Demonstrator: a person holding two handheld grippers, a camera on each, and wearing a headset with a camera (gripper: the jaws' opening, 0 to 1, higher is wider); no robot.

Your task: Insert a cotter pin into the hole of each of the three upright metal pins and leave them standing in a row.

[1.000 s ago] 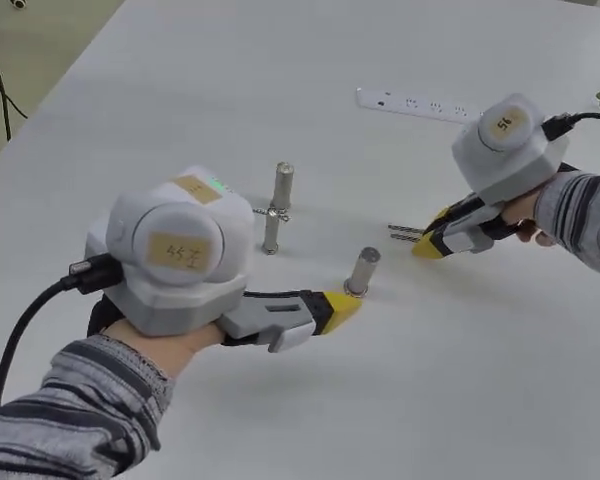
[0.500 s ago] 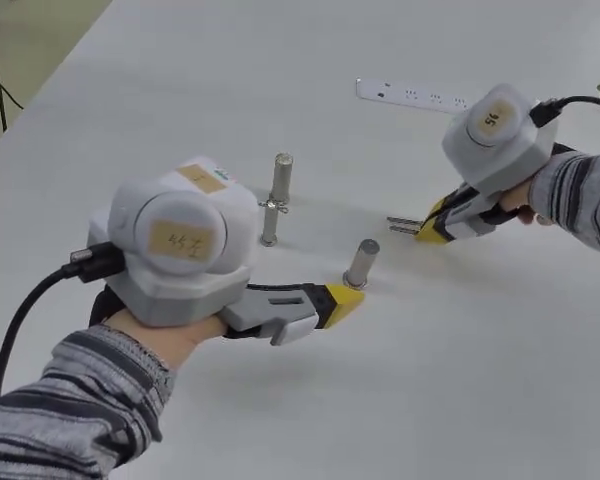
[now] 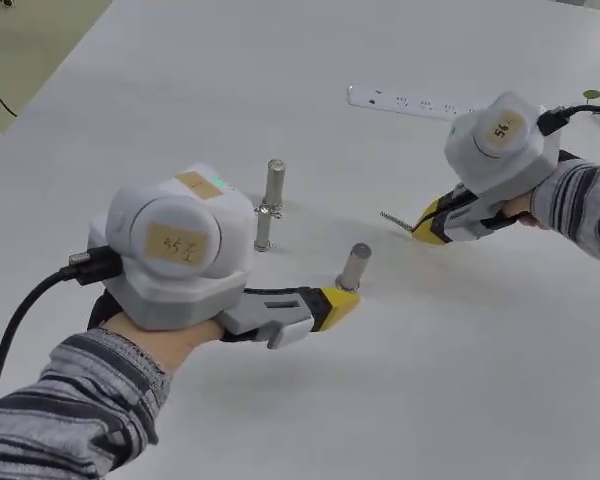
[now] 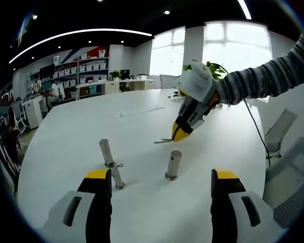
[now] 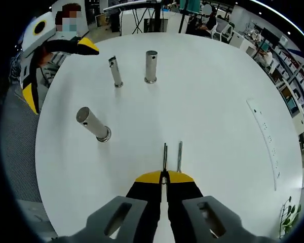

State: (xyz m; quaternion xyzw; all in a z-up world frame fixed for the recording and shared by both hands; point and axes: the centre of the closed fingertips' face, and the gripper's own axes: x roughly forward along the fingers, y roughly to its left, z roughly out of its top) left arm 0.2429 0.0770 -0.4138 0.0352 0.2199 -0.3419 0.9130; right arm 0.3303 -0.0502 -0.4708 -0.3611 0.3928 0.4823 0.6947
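While right tongs (image 5: 164, 177) pinch a cotter pin (image 5: 165, 153), left tongs (image 4: 162, 177) gape wide

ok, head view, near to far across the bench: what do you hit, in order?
Left gripper → front pin → pin with cotter → back pin → power strip. Right gripper left out: about level with the pin with cotter.

— What do we wear?
— Grey striped sleeves (image 3: 65, 420).
— And our tools?
— Our left gripper (image 3: 340, 300) and right gripper (image 3: 425, 230): pale grey shells (image 3: 165, 298), tan labels (image 3: 183, 246), yellow-tipped black jaws, black cables (image 3: 20, 312).
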